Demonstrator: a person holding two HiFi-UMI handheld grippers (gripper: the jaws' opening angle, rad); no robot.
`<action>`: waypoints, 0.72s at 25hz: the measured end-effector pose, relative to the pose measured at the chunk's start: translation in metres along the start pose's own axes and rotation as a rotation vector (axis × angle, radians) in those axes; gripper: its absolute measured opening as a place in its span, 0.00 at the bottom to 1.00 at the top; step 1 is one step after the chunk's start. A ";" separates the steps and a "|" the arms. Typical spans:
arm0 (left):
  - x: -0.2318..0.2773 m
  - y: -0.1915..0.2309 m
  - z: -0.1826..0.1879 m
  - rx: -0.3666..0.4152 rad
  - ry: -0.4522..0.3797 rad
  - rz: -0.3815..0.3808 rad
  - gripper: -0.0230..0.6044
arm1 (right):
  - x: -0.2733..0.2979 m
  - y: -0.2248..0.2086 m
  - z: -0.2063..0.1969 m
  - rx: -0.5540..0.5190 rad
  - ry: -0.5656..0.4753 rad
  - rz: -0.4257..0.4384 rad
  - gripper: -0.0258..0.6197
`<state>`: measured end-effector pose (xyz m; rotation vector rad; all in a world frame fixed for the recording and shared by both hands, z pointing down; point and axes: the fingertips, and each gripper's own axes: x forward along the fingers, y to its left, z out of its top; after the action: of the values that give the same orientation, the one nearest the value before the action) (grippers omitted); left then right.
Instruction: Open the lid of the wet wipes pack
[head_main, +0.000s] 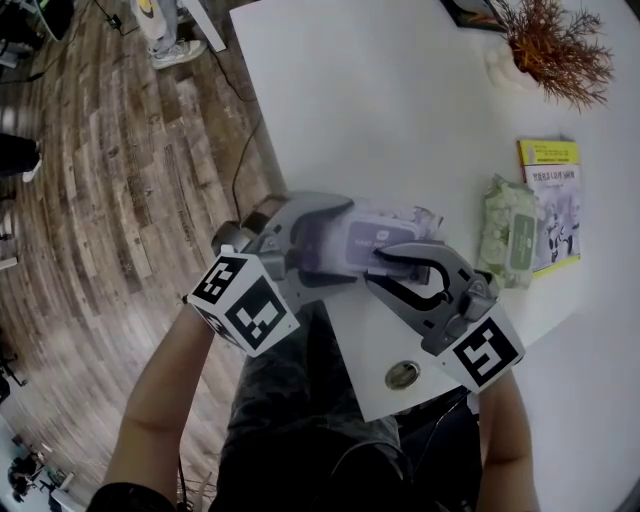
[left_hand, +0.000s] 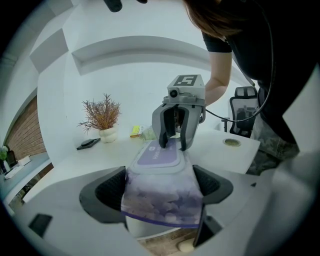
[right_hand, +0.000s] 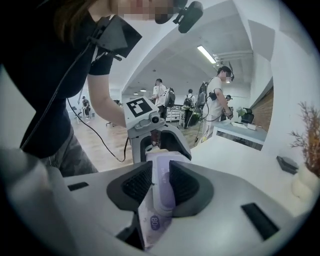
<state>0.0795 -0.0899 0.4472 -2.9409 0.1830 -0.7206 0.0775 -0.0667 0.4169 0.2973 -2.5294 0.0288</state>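
A purple wet wipes pack (head_main: 395, 225) is held in the air over the near corner of the white table (head_main: 400, 120). My left gripper (head_main: 335, 240) is shut across its body; in the left gripper view the crinkled film of the pack (left_hand: 162, 200) fills the gap between both pads. The lilac lid (left_hand: 159, 156) faces up. My right gripper (head_main: 385, 265) comes from the opposite side, jaws shut on the lid's end. In the right gripper view both pads of that gripper (right_hand: 161, 182) press on the lid (right_hand: 164, 192), with the left gripper (right_hand: 150, 137) beyond.
A green wipes pack (head_main: 510, 232) and a yellow booklet (head_main: 555, 200) lie at the table's right. A dried plant in a white vase (head_main: 550, 45) stands at the far end. A round metal cap (head_main: 402, 375) sits in the near corner. Wooden floor lies left; several people stand far off.
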 end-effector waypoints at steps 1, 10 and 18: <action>0.000 0.000 0.000 0.000 0.000 0.000 0.73 | -0.001 -0.001 0.001 0.018 -0.008 0.008 0.23; 0.000 0.000 0.000 0.001 -0.020 0.006 0.73 | -0.003 -0.002 0.003 0.063 -0.022 0.012 0.23; -0.013 0.002 0.005 -0.012 -0.063 0.062 0.73 | -0.007 -0.002 0.010 0.017 -0.004 0.026 0.22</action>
<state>0.0699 -0.0898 0.4367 -2.9497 0.2731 -0.6200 0.0776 -0.0682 0.4045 0.2710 -2.5382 0.0596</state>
